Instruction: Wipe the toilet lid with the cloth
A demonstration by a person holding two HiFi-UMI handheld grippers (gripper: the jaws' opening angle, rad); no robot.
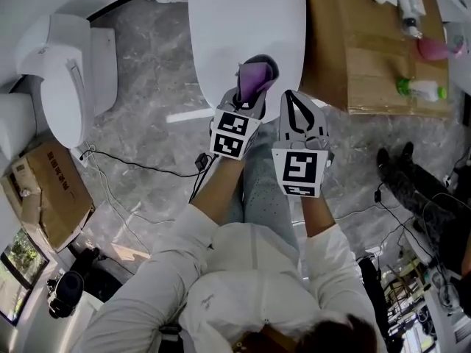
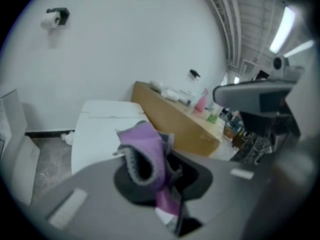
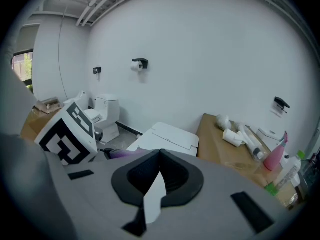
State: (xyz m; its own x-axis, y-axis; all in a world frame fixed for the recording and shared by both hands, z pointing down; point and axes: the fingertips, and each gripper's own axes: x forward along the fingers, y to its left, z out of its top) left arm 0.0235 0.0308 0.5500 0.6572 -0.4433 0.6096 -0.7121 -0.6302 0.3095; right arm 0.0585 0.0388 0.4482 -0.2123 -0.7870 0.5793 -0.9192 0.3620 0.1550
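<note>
The left claw [image 1: 249, 100] is clamped on the purple cloth [image 1: 256, 78], which appears to hang in the air over the near end of the white toilet lid [image 1: 243, 28]. The lid lies ahead of and below the cloth, its long axis running away from the person. The right claw [image 1: 300, 116], closed on nothing, hovers just beside the left, which is better placed to wipe.

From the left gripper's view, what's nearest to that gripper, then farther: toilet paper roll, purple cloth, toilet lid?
1. purple cloth, held in its jaws.
2. toilet lid, just beyond, left.
3. toilet paper roll, up on the far wall.
</note>
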